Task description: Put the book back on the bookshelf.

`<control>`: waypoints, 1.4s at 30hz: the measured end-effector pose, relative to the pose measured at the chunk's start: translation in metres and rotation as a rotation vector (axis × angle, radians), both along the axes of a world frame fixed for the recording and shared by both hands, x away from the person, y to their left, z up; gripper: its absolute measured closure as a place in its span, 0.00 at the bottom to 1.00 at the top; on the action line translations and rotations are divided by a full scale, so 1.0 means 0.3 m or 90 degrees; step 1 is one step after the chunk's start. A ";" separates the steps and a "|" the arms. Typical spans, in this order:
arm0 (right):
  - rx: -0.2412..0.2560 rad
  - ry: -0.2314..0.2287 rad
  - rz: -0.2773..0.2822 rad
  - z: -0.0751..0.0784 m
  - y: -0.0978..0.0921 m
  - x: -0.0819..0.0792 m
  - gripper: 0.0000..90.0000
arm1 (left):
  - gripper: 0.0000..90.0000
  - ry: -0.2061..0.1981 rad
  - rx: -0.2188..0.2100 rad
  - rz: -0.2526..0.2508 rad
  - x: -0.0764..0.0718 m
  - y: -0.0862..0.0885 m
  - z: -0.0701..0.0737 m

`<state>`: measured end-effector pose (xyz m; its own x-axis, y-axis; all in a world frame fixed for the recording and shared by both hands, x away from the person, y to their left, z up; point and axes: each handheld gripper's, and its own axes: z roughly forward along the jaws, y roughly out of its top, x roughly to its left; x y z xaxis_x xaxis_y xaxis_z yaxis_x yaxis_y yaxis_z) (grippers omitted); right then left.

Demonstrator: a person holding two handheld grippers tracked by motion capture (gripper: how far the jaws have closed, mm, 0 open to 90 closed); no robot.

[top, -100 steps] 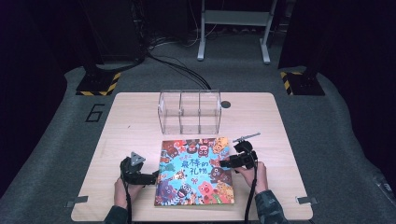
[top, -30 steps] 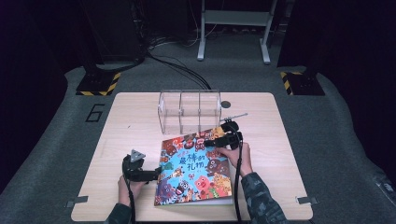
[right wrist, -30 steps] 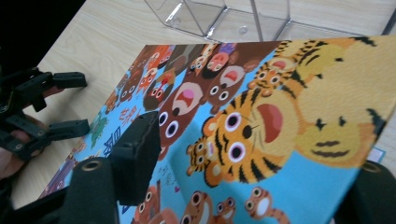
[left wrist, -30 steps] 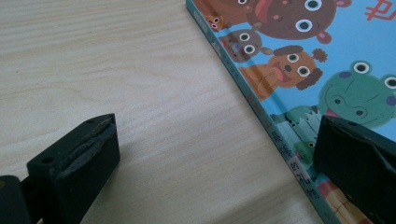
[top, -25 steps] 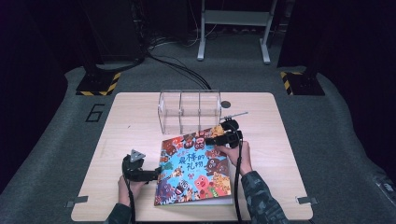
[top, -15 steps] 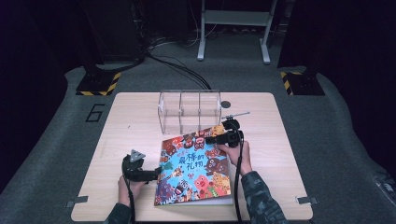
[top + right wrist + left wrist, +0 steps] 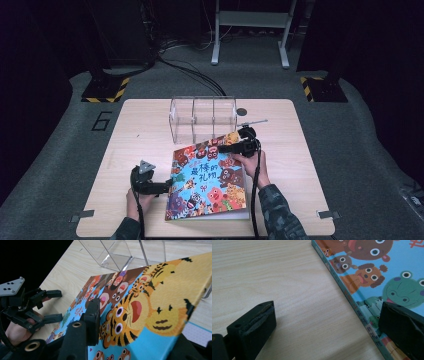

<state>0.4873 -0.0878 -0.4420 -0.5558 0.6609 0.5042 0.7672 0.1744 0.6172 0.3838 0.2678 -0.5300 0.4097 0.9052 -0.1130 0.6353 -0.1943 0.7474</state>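
Note:
A picture book (image 7: 207,182) with a bright cartoon-animal cover lies on the wooden table (image 7: 300,165). My right gripper (image 7: 221,148) is shut on the cover's far right corner and holds it raised. In the right gripper view the cover (image 7: 150,305) slopes up between the jaws, and a white page (image 7: 197,332) shows beneath it. My left gripper (image 7: 166,187) stands open at the book's left edge. In the left gripper view the spine (image 7: 352,305) runs between the jaws of that gripper (image 7: 327,327), and the right jaw sits over the cover.
A clear plastic box (image 7: 202,120) with compartments stands just beyond the book, close to the raised corner. A small dark disc (image 7: 242,112) lies to the right of it. Bare wood spreads to both sides of the book.
My right gripper has moved from the book's right edge up to its far right corner, and that corner has lifted and turned toward the clear box. The left gripper has stayed put.

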 end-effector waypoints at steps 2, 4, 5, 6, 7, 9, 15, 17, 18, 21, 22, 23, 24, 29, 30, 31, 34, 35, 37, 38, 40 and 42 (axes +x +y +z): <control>-0.007 -0.021 -0.004 0.007 0.003 -0.008 0.68 | 0.01 0.001 -0.001 0.000 0.000 0.000 0.000; -0.010 -0.031 -0.005 0.008 0.003 -0.010 0.68 | 0.01 0.001 -0.001 -0.001 0.000 0.000 0.000; -0.011 -0.036 -0.012 0.010 0.004 -0.016 0.68 | 0.01 0.001 -0.001 0.000 0.000 0.000 0.000; -0.010 -0.042 -0.014 0.009 0.003 -0.019 0.69 | 0.01 0.001 -0.001 0.000 0.000 0.000 0.000; -0.008 -0.046 -0.013 0.007 0.001 -0.020 0.69 | 0.01 0.001 -0.001 0.000 0.000 0.000 0.000; -0.004 -0.048 -0.015 0.001 -0.001 -0.022 0.69 | 0.01 0.001 -0.001 -0.001 0.000 0.000 0.000; -0.020 -0.082 -0.020 0.009 0.001 -0.037 0.69 | 0.01 0.001 0.002 -0.003 0.000 0.002 0.000; -0.021 -0.088 -0.021 0.011 0.003 -0.038 0.69 | 0.01 0.002 0.003 -0.005 0.000 0.003 0.001; -0.024 -0.086 -0.022 0.014 0.004 -0.041 0.69 | 0.01 0.002 0.002 -0.005 0.000 0.004 0.001; -0.029 -0.109 -0.020 0.015 0.003 -0.050 0.68 | 0.01 0.001 -0.005 -0.003 0.000 0.007 0.001; -0.029 -0.116 -0.023 0.017 0.005 -0.056 0.68 | 0.01 0.004 -0.010 -0.006 0.001 0.010 0.001; -0.029 -0.124 -0.023 0.017 0.002 -0.062 0.68 | 0.01 0.003 -0.013 -0.006 0.001 0.012 0.001; -0.027 -0.126 -0.024 0.016 0.001 -0.064 0.68 | 0.01 0.003 -0.016 -0.006 0.001 0.014 0.001; -0.021 -0.137 -0.024 0.009 -0.006 -0.073 0.67 | 0.01 -0.001 -0.022 -0.002 0.002 0.015 -0.001; -0.021 -0.140 -0.025 0.008 -0.007 -0.073 0.67 | 0.01 -0.001 -0.023 -0.002 0.002 0.015 -0.001; -0.021 -0.136 -0.027 0.009 -0.007 -0.075 0.67 | 0.01 -0.001 -0.024 -0.003 0.002 0.017 -0.001; -0.023 -0.144 -0.028 0.015 -0.005 -0.081 0.67 | 0.01 0.006 -0.033 -0.007 0.002 0.024 0.002; -0.027 -0.150 -0.025 0.017 -0.007 -0.083 0.67 | 0.01 0.005 -0.041 -0.005 0.002 0.026 0.001; -0.025 -0.162 -0.023 0.024 -0.006 -0.091 0.67 | 0.00 0.008 -0.052 -0.010 0.002 0.035 0.001; -0.028 -0.170 -0.022 0.027 -0.006 -0.094 0.67 | 0.00 0.004 -0.067 -0.004 0.003 0.037 -0.001; -0.028 -0.172 -0.024 0.033 -0.005 -0.101 0.67 | 0.00 0.009 -0.080 -0.010 0.003 0.053 0.000; -0.029 -0.178 -0.026 0.036 -0.005 -0.110 0.67 | 0.00 0.008 -0.094 -0.010 0.003 0.070 -0.001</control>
